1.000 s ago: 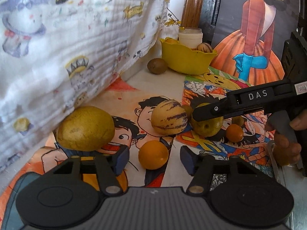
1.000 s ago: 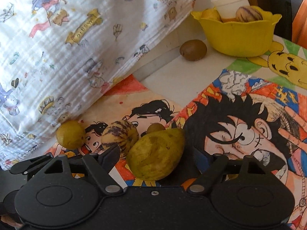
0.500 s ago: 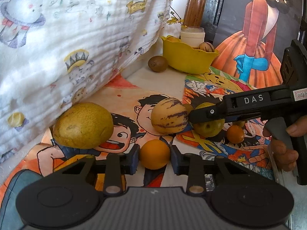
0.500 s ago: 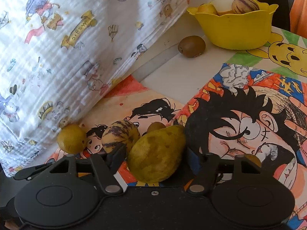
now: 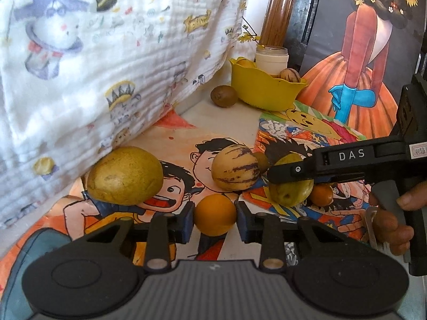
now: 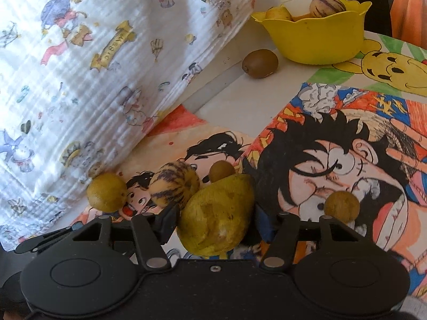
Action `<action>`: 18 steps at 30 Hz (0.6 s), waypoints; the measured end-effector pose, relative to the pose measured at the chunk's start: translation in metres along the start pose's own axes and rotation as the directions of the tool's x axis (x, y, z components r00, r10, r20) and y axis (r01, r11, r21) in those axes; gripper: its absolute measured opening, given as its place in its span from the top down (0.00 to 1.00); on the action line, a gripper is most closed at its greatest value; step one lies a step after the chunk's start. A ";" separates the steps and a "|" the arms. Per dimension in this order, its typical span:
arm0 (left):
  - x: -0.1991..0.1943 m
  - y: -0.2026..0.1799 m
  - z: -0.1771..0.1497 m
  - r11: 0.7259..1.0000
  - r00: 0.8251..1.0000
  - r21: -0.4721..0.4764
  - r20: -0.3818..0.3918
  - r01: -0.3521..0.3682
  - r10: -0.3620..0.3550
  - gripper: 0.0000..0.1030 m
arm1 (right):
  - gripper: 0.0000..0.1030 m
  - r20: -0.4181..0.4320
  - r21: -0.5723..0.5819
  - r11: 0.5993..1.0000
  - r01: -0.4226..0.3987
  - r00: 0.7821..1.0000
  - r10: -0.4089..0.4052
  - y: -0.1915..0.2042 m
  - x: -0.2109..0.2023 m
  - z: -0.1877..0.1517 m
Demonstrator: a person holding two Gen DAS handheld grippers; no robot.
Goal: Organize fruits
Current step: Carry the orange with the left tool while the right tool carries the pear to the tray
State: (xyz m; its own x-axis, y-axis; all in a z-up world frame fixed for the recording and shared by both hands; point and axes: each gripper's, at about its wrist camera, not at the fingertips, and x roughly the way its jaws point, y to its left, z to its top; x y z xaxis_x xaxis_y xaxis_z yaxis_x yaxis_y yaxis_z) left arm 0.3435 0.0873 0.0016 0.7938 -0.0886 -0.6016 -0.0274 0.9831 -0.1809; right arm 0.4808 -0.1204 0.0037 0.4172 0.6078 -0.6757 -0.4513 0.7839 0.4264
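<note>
One yellow bowl (image 6: 315, 40) stands at the far end of the table, one brown kiwi (image 6: 259, 63) just beside it. Well nearer than the bowl lie one big yellow-green fruit (image 5: 125, 175) and one striped melon (image 5: 235, 170). The right gripper (image 6: 216, 220) clamps one pear (image 6: 217, 217). The left gripper (image 5: 214, 220) pinches one orange (image 5: 215, 214).

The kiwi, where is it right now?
The kiwi lies on bare white tabletop at the far end in both views, just left of the yellow bowl and beside the hanging cartoon cloth.
</note>
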 end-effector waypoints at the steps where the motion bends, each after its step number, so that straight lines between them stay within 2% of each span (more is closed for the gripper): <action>1: -0.002 -0.001 0.000 1.000 1.000 0.003 0.003 -0.004 0.004 0.65 | 0.41 0.002 -0.003 1.000 -0.003 1.000 0.003 0.002 -0.002 -0.002; 10: -0.029 -0.013 -0.001 1.000 1.000 0.007 0.026 -0.009 0.009 0.65 | 0.41 0.015 0.017 0.999 -0.051 0.999 0.051 0.013 -0.035 -0.021; 18: -0.057 -0.041 -0.004 0.999 0.998 0.022 0.053 0.035 -0.036 0.65 | 0.41 0.080 0.024 0.998 -0.050 0.996 0.048 0.005 -0.107 -0.047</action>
State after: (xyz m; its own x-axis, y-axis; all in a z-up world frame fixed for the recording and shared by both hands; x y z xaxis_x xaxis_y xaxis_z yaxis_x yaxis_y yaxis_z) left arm 0.2971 0.0513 0.0398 0.8256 -0.1157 -0.5523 0.0143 0.9827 -0.1845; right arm 0.3964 -0.1873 0.0498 0.4568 0.6526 -0.6045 -0.4524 0.7555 0.4739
